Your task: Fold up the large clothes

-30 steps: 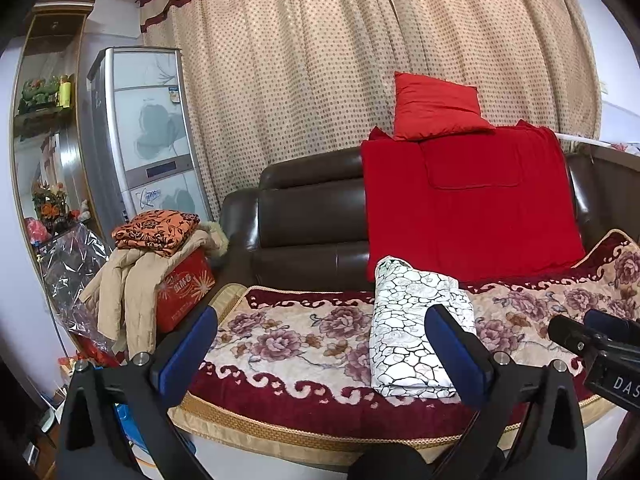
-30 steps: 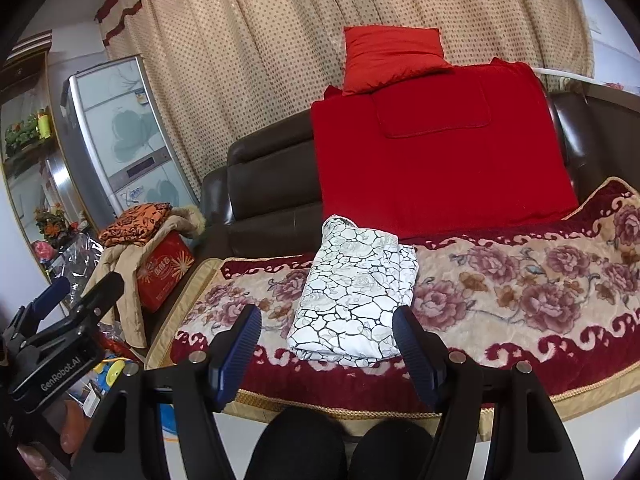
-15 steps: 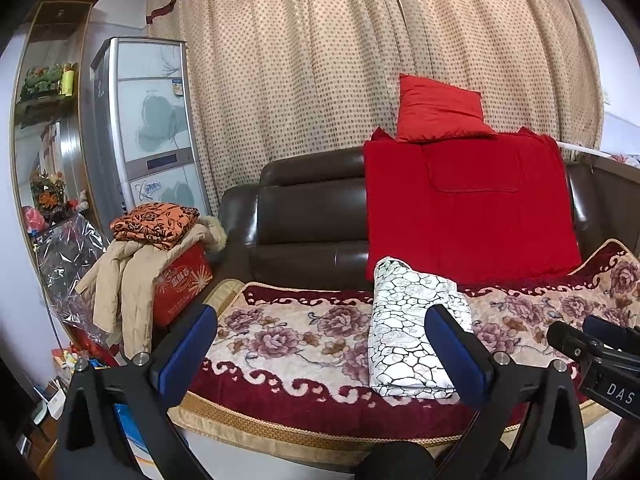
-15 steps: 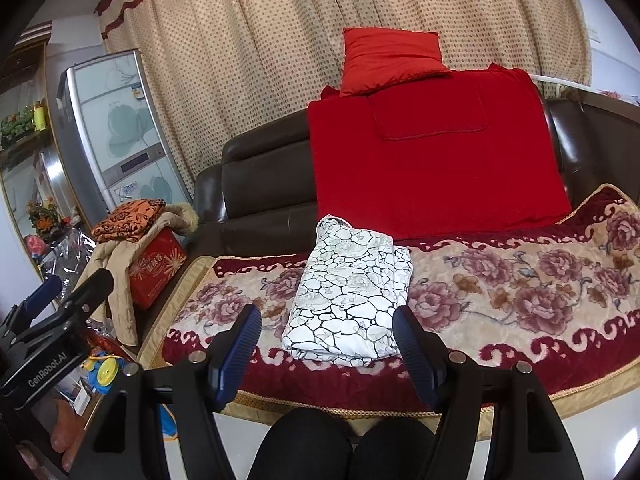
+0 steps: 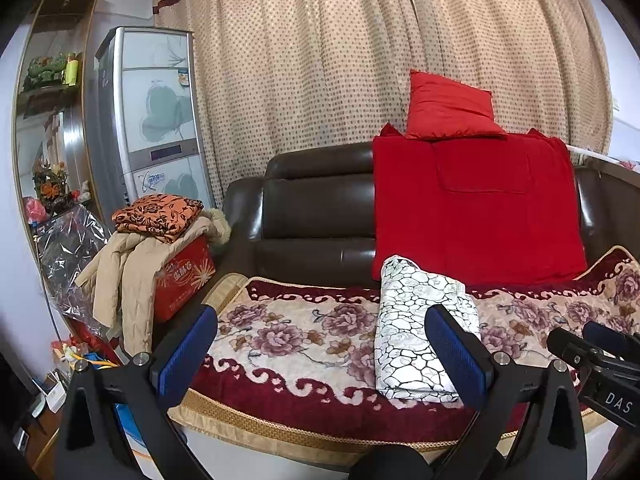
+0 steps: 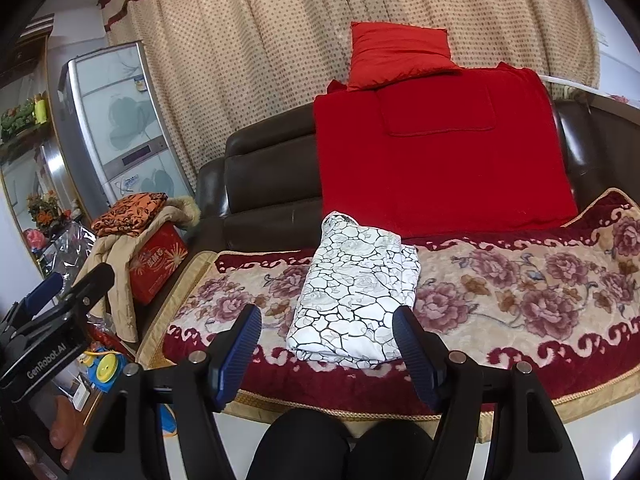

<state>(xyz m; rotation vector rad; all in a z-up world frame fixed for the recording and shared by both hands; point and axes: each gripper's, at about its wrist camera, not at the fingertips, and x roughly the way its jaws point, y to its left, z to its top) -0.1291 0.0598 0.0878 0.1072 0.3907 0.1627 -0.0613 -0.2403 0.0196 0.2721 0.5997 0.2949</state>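
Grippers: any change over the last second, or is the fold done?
Both the left gripper and the right gripper have drawn back a little from the sofa, with their view tilting slightly; nothing was taken or let go. Both stay open and empty. The folded white garment lies unmoved on the floral blanket.

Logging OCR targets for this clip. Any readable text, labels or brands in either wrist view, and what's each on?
"GenRobot.AI": on the left gripper body, right wrist view.
"DAS": on the right gripper body, left wrist view; the rest is cut off.
Red box: gold Chinese characters, too blurred to read.
Tall cabinet unit: blue logo and a small sticker, both illegible.
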